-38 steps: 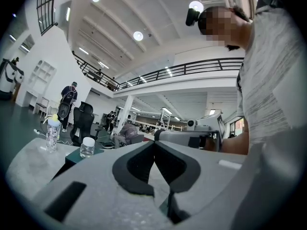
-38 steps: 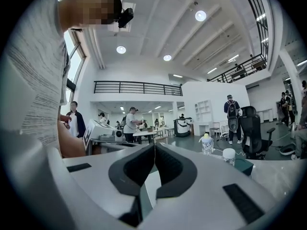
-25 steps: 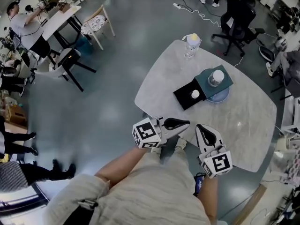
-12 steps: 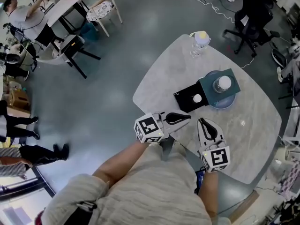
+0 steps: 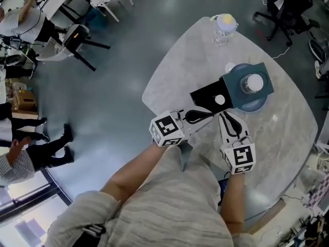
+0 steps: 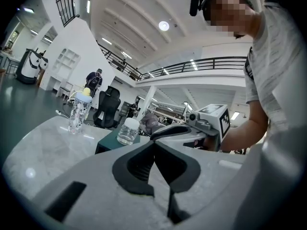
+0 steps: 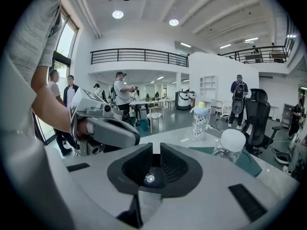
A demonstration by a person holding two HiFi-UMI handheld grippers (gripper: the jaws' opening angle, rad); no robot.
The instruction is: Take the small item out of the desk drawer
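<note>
On the marble table (image 5: 277,138) a teal box (image 5: 234,94) has its black drawer (image 5: 205,95) pulled out toward me. A small white item (image 5: 220,100) lies in the drawer. A clear jar with a white lid (image 5: 253,83) stands on top of the box. My left gripper (image 5: 208,115) is shut and empty, with its tips just short of the drawer's near edge. Close on its right, my right gripper (image 5: 225,116) is shut too, holding nothing, right below the white item. From the left gripper view I see the jar (image 6: 127,131) and the right gripper (image 6: 192,133).
A clear bottle with a yellow cap (image 5: 224,27) stands at the table's far corner. The table's left edge (image 5: 149,94) drops to grey floor. A black office chair (image 5: 288,4) is beyond the table. People, chairs and desks (image 5: 31,24) are far left.
Both grippers have moved forward across the table toward the open drawer, and the box now sits closer to their tips. Both stayed shut.
</note>
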